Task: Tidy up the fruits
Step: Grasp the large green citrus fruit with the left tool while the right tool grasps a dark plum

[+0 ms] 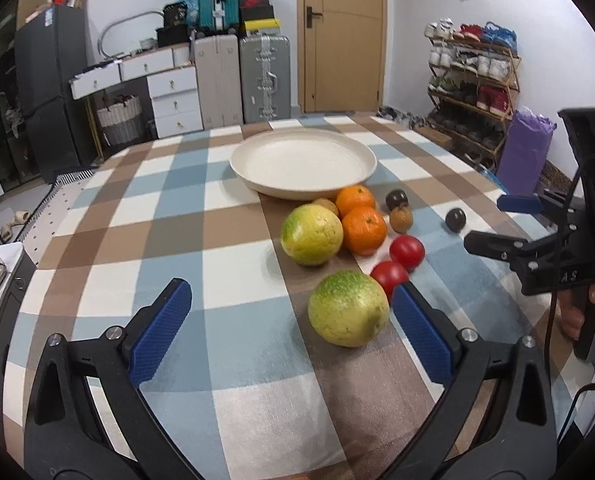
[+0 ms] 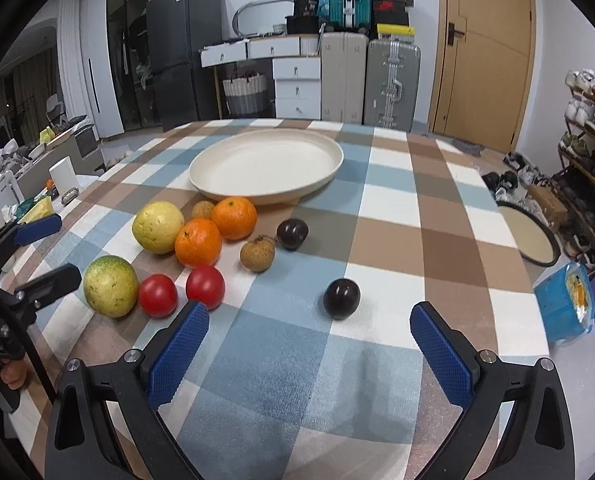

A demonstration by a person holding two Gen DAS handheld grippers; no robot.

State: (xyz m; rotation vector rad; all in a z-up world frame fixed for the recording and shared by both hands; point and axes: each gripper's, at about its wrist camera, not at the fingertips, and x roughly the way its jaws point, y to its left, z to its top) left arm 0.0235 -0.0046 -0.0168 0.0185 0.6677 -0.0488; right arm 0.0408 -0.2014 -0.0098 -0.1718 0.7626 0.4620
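Nine fruits lie loose before the empty plate [image 2: 266,166]; my left gripper [image 1: 291,314] and right gripper [image 2: 309,334] gape wide, so off-centre closure could roll the nearest dark plum [image 2: 341,295].

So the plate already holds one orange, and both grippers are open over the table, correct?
Not quite: the plate holds nothing. Both oranges lie on the tablecloth beside it, as the right wrist view shows. The left gripper and right gripper are open.
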